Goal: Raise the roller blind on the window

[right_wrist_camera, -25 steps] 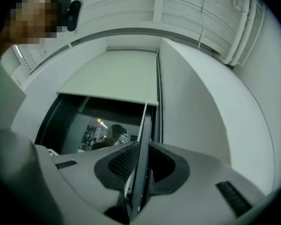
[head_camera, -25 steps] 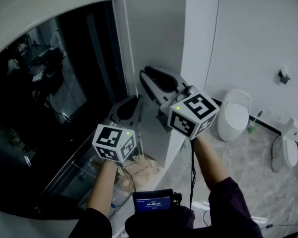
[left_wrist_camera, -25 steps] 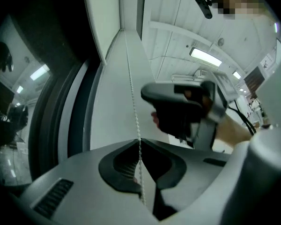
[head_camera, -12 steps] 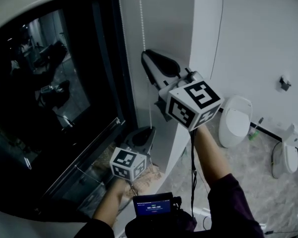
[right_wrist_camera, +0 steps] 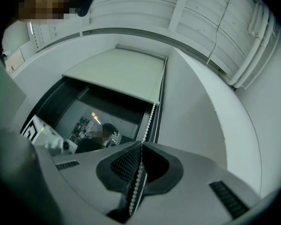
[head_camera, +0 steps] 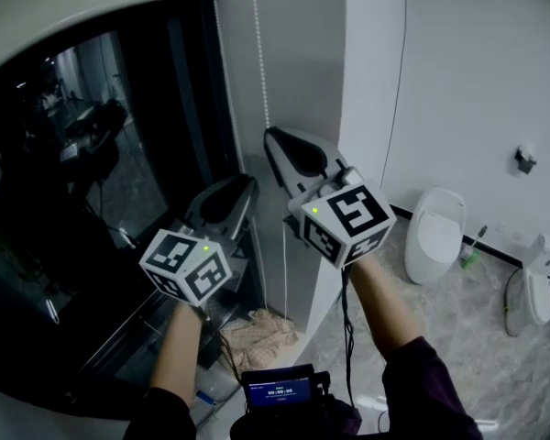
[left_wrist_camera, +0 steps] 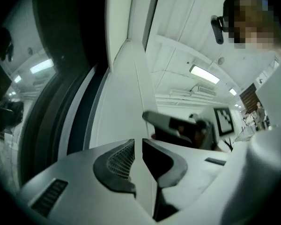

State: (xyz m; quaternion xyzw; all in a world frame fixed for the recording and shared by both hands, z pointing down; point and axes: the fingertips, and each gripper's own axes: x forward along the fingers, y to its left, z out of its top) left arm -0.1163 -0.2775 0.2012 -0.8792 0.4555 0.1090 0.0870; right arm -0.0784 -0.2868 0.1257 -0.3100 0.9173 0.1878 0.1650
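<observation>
At the window, head view, right gripper [head_camera: 277, 145]: was held high against the white wall strip just right of the glass, pointed upward, met the bead chain at its tips.
Head view, bead chain [head_camera: 259, 53]: hung straight down that strip from above, ran into the right gripper, showed again as a thin line below it.
Head view, left gripper [head_camera: 243, 186]: sat lower and further left, tips up before the dark window frame, near the right gripper but apart from it.
Head view, roller blind [head_camera: 64, 16]: showed as a pale band across the top of the window [head_camera: 101, 154], left the dark glass below uncovered.
Head view, white toilet [head_camera: 435, 223]: stood against the far wall on the marbled floor.
Head view, beige cloth [head_camera: 261, 324]: lay crumpled on the floor under the window.
Left gripper view, left gripper [left_wrist_camera: 138, 144]: stood open by only a narrow slit, held nothing, showed bare white surface through the gap.
Left gripper view, right gripper: appeared just beyond and to the right, blurred, marker cube [left_wrist_camera: 223, 121] at its rear.
Right gripper view, right gripper [right_wrist_camera: 141, 146]: was clamped tight on the bead chain [right_wrist_camera: 150, 118], pinched the beads between its pads.
Right gripper view, bead chain: climbed from the jaws to the right end of the roller blind.
Right gripper view, roller blind [right_wrist_camera: 117, 74]: covered the upper part of the opening, ended in a straight bottom edge above dark glass.
</observation>
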